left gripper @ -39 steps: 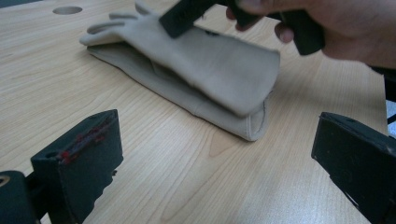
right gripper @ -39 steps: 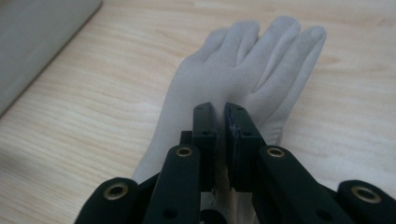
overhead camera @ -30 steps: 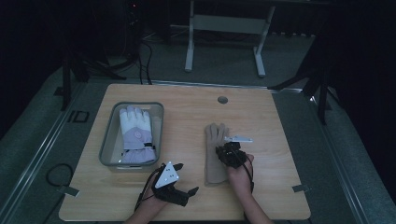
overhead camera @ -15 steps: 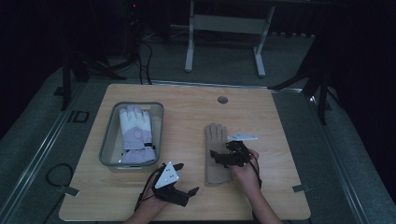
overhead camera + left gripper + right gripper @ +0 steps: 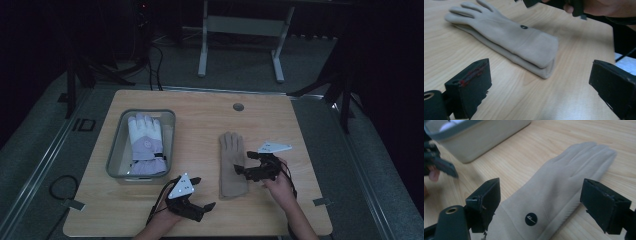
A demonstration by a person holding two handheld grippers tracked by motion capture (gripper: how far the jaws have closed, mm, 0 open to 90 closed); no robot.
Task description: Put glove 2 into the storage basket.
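Note:
A beige glove (image 5: 231, 165) lies flat on the wooden table (image 5: 200, 120), fingers pointing away from me. It has a small black logo near the cuff (image 5: 531, 219). My right gripper (image 5: 242, 162) hovers at the glove's right side, near the cuff. Its jaws have just been opening and now stand wide, the glove (image 5: 556, 187) lying under them untouched. My left gripper (image 5: 204, 192) is open and rests near the front edge, left of the cuff (image 5: 541, 62), with nothing between its jaws. A white and lilac glove (image 5: 145, 142) lies in the grey bin (image 5: 116, 150).
The bin stands at the table's left side. A round grommet hole (image 5: 238, 107) sits near the far edge. A metal stand (image 5: 240, 25) is on the floor beyond the table, and cables (image 5: 55, 185) lie to its left.
My right gripper has let go of the beige glove's cuff, opened wide and drawn back to the right. The glove stays flat on the table. The left gripper has not moved.

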